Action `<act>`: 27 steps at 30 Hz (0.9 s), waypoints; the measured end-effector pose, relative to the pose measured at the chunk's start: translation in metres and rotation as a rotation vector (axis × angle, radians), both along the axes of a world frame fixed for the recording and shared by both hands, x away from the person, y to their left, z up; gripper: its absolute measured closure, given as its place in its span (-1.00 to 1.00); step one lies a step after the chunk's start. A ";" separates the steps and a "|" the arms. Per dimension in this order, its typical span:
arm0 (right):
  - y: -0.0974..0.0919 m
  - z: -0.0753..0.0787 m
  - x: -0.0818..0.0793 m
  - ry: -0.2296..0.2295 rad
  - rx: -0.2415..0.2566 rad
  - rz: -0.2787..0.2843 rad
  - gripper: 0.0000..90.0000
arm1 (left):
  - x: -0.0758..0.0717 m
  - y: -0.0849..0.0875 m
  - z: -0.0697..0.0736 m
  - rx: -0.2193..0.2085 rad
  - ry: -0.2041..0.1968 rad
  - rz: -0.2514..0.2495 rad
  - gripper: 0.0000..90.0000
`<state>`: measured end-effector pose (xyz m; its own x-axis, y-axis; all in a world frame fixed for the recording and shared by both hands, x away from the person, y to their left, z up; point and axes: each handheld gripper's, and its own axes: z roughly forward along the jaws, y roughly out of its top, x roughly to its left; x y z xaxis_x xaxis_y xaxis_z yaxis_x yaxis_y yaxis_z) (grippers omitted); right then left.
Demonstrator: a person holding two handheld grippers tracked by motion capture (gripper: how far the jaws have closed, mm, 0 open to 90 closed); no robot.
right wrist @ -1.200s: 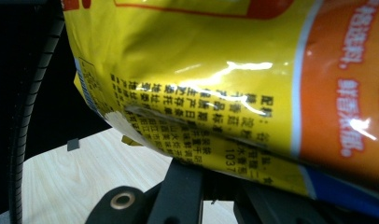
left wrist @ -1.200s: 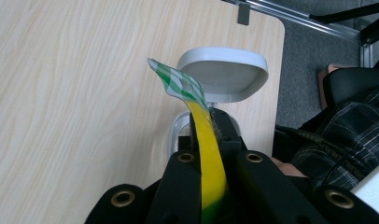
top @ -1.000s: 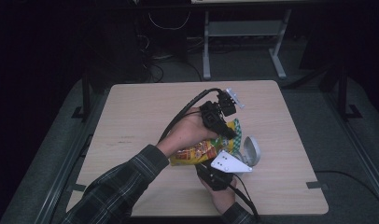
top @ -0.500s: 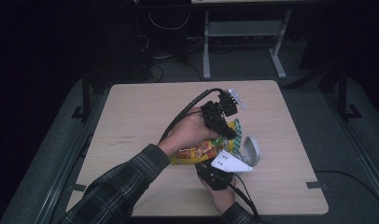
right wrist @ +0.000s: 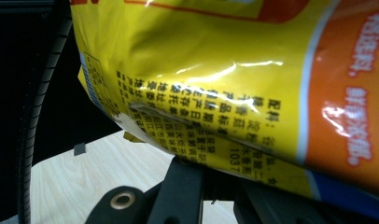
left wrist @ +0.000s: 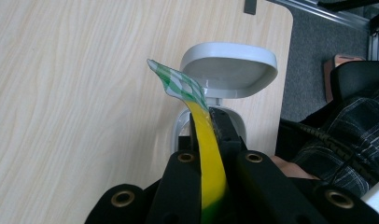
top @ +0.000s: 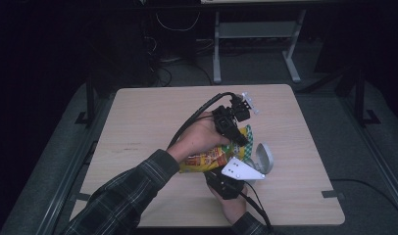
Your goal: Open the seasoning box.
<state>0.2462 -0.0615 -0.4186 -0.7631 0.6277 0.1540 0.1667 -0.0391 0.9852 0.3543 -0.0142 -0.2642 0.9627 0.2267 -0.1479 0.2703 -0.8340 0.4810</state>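
High view shows a snack bag [top: 211, 157] held up over the near middle of the table [top: 138, 122], with both grippers clamped on it. Left gripper [top: 232, 128] pinches the bag's far, green-checked top edge; the left gripper view has that thin yellow edge [left wrist: 208, 154] standing between its 2 closed jaws. Right gripper [top: 225, 177] grips the near side of the bag from below, and its own view looks straight onto the crinkled pack [right wrist: 234, 84] just above its jaws.

Judging from this, the pick-up and the 2-handed grip are done. What seems left is tearing or pulling the top open, since the seal looks intact, or else setting the bag by the white holder [top: 263, 157] just to its right.

Bag itself is glossy yellow foil with orange and red panels, a blue stripe and small black print, puffed and creased, so it is likely light and slippery.
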 end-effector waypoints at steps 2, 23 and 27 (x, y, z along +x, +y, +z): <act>0.000 0.000 0.000 0.007 0.008 0.001 1.00 | 0.000 -0.003 0.001 0.019 -0.003 -0.006 1.00; -0.005 0.003 0.001 0.012 0.047 -0.005 1.00 | -0.001 -0.019 0.001 0.085 -0.014 -0.019 1.00; -0.005 0.003 0.001 0.012 0.044 -0.005 1.00 | -0.001 -0.019 0.001 0.084 -0.015 -0.018 1.00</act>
<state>0.2471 -0.0668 -0.4159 -0.7580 0.6238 0.1906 0.1778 -0.0835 0.9805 0.3536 -0.0334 -0.2633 0.9687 0.2200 -0.1147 0.2479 -0.8762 0.4133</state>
